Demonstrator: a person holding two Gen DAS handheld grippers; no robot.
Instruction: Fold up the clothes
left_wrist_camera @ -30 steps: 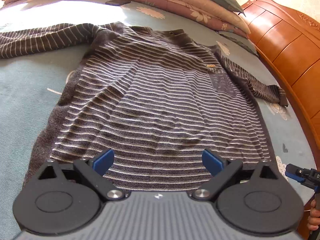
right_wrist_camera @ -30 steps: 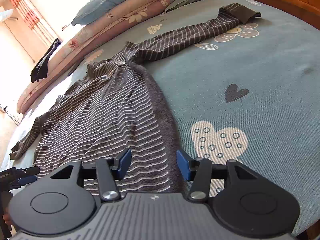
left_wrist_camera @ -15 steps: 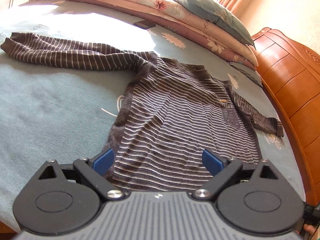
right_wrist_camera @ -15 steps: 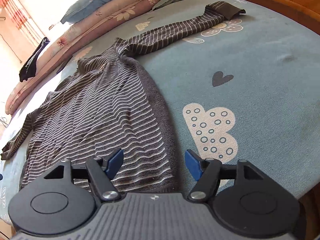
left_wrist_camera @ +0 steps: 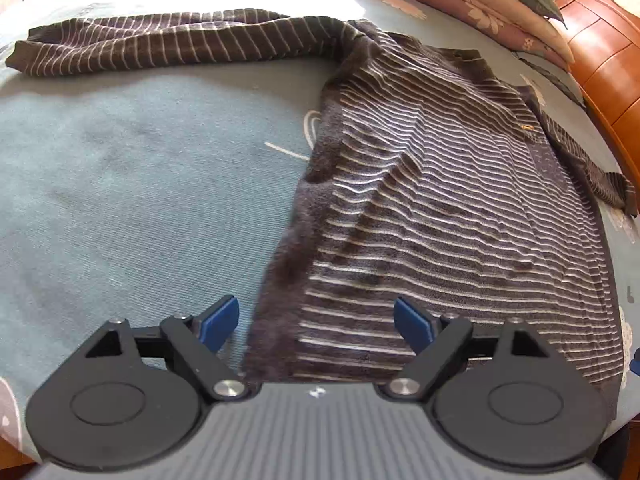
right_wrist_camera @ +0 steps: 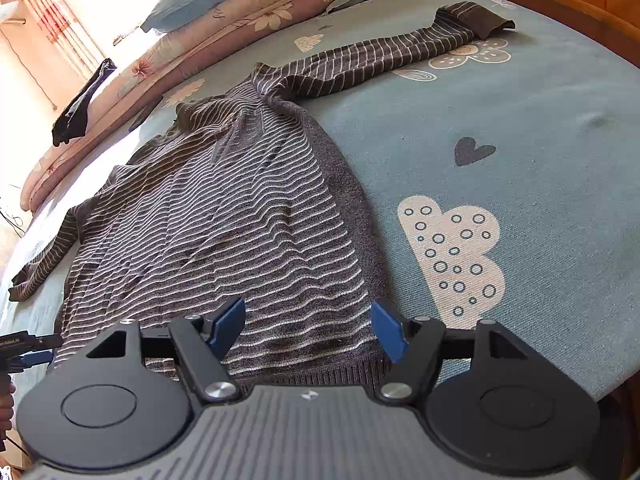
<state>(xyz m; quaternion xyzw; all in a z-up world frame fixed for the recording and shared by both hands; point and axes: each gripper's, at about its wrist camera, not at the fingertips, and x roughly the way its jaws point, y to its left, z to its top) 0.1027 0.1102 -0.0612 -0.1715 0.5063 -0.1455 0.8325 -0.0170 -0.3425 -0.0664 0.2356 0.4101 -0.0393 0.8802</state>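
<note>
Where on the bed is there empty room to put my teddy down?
Bare sheet lies below the outstretched sleeve, left of the sweater. More around the cloud print, right of the sweater. The stacked quilts along the far edge are crowded.

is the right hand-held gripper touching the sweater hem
Cannot tell. The right wrist view shows the right hand-held gripper open over the sweater hem, height unclear.
</note>
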